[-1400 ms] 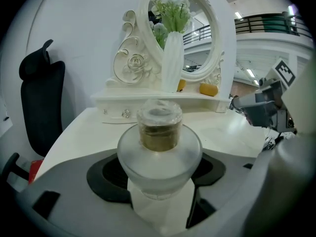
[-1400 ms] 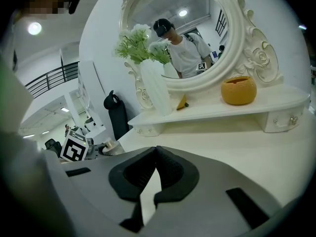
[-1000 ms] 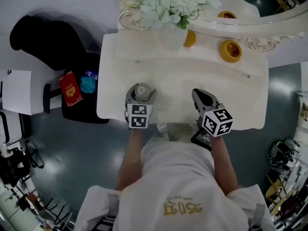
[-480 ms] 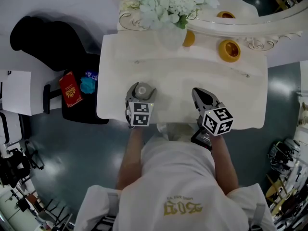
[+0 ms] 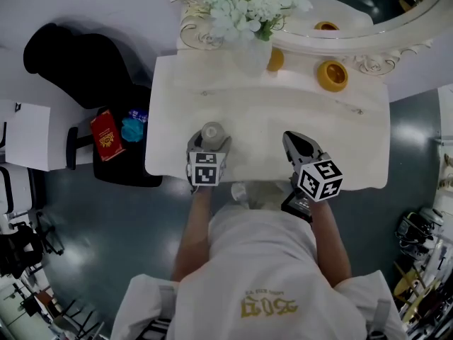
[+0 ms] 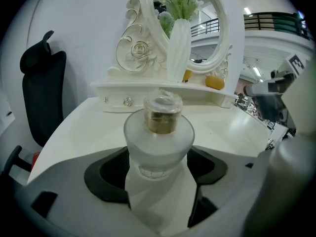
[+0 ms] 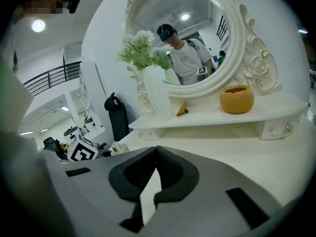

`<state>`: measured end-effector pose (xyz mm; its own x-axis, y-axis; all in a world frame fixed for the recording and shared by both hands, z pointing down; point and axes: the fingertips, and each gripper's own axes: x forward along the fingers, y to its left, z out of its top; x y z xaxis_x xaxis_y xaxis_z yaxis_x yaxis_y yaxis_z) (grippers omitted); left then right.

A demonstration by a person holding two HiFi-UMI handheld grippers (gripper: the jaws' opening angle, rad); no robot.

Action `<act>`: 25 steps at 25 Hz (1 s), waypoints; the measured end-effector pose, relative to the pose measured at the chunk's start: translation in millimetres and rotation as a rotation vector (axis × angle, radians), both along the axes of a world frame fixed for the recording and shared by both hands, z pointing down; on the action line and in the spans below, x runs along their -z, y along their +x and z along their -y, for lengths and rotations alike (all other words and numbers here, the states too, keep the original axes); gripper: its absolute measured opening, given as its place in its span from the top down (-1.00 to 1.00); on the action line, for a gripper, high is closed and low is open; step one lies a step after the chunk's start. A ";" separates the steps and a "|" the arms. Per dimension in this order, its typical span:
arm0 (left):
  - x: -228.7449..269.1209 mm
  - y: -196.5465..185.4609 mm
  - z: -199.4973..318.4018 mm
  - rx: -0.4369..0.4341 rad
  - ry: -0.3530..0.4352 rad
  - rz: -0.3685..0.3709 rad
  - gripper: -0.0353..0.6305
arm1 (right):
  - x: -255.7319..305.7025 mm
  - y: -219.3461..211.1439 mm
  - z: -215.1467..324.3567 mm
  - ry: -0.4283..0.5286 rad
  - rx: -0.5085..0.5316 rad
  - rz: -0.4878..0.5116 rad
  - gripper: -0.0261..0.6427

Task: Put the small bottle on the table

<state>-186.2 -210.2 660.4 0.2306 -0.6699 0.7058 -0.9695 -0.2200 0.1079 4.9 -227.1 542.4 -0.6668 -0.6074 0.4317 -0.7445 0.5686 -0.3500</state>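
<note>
Standing upright on table: small bottle

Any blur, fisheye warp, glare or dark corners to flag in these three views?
Head view: sharp, soft even light; the white table shows little detail. Left gripper view: heavy fisheye, black corners, bottle sharp. Right gripper view: same fisheye and dark corners, a lamp glares upper left beside a mosaic patch, mirror clear.
</note>
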 end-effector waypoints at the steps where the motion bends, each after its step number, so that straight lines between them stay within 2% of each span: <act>1: -0.2 -1.1 -1.5 0.003 0.002 -0.004 -0.25 | 1.8 -0.3 -1.0 0.006 0.000 0.000 0.89; 6: 5.5 -5.7 -16.7 0.052 0.002 -0.065 -0.25 | 14.6 -4.9 -9.4 0.041 0.004 0.005 0.89; 12: 31.6 -8.1 -30.5 0.058 0.063 -0.081 -0.18 | 25.0 -7.8 -27.0 0.074 0.001 0.012 0.89; 25: 98.7 -3.2 -49.9 0.034 0.236 -0.111 0.29 | 43.7 -23.7 -51.1 0.142 0.011 0.027 0.89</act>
<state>-189.4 -160.3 561.7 0.2729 -0.8215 0.5008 -0.9617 -0.2195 0.1640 -18.7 -176.0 498.7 -0.6838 -0.6540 0.3235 -0.7295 0.6215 -0.2856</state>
